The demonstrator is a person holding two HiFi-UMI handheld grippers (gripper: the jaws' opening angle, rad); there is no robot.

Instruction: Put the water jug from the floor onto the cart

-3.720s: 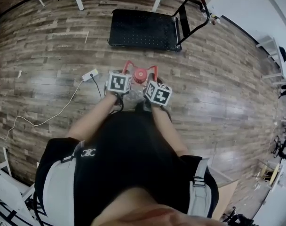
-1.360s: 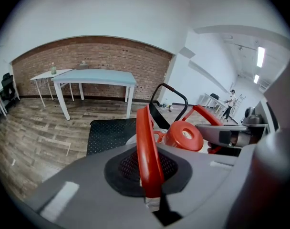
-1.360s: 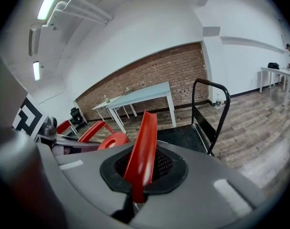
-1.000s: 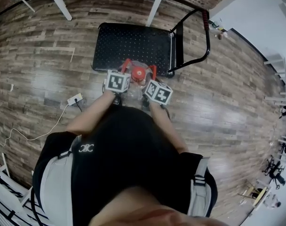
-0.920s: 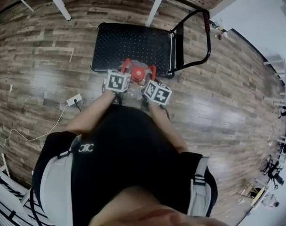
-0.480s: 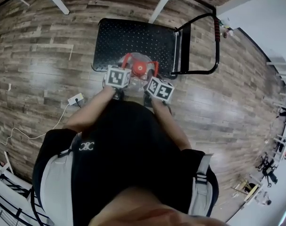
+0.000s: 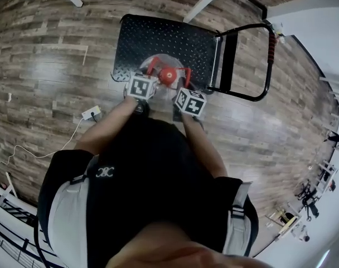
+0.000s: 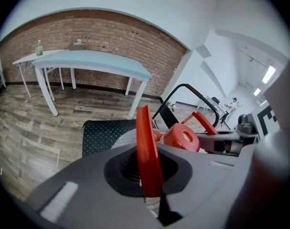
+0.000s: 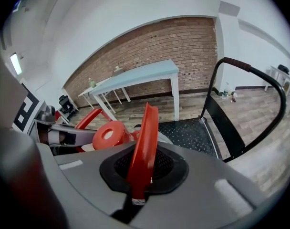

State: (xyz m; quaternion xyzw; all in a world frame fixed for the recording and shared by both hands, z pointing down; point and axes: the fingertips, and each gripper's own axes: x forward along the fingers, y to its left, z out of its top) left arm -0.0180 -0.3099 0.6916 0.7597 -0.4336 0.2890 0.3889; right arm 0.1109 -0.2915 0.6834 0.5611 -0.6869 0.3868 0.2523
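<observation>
Jaws clamping water jug (image 7: pixel 168 76) handles (image 8: pixel 146 147) show only in gripper views.

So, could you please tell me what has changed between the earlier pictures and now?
The water jug has been carried forward from over the floor to over the near edge of the cart. The left gripper and right gripper stay shut on its red handles.

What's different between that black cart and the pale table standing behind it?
The cart is black; the table has a pale blue top on white legs. The cart's deck lies low by the floor, while the table stands tall above it. The cart carries a looped push handle; the table has none. Both stand on the wood floor.
</observation>
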